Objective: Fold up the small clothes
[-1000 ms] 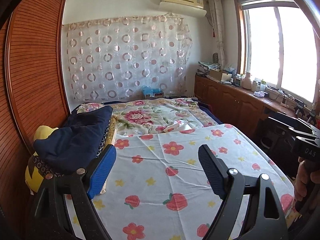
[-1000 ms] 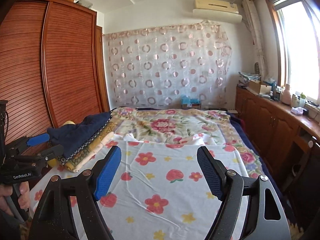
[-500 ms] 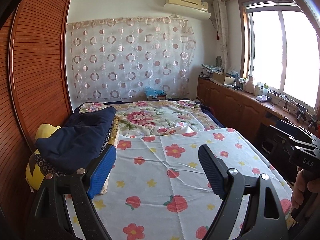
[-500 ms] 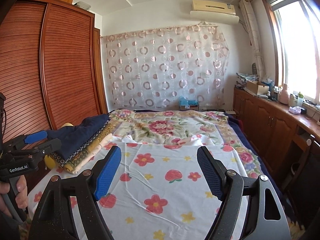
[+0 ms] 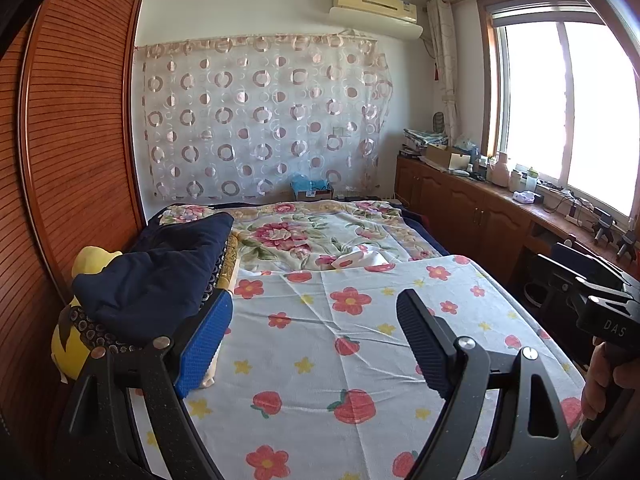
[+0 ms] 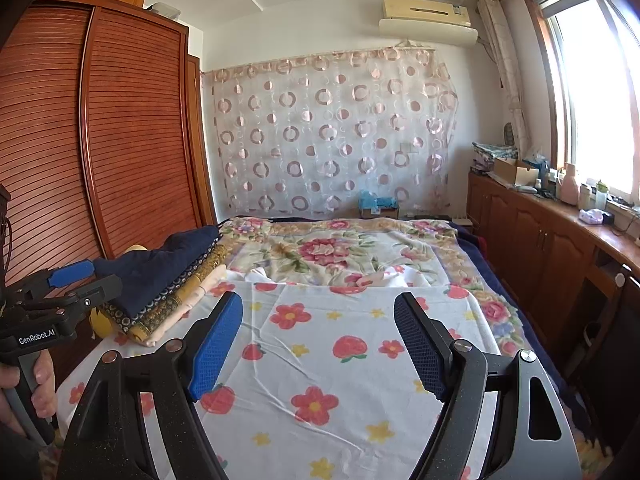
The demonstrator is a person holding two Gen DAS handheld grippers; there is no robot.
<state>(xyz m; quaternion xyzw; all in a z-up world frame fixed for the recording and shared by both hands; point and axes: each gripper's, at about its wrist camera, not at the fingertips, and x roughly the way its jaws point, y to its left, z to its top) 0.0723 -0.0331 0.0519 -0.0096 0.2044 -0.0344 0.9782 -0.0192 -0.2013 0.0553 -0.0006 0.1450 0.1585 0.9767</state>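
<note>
Clothes: a stack (image 5: 152, 284) on the bed's left edge, beside the wardrobe, with a navy piece on top, then a dotted dark layer, a gold patterned one and a pale one at the bottom; a yellow soft thing (image 5: 76, 344) pokes out from under it.
Bed: a white sheet (image 6: 320, 360) printed with red flowers and strawberries covers the near half; a rose-print blanket (image 5: 304, 236) covers the far half.
Wardrobe: slatted wooden doors (image 6: 120, 140) along the left side of the bed.
Curtain: sheer, ring-patterned (image 5: 260, 120), hung across the far wall.
Cabinets: low wooden units (image 6: 540, 240) under the window, their top crowded with small items.
Left gripper: (image 5: 316, 344) jaws spread wide with nothing between them, above the sheet; the blue pad (image 5: 204, 344) is just beside the stack.
Right gripper: (image 6: 320, 344) jaws spread wide and holding nothing, over the middle of the sheet.
</note>
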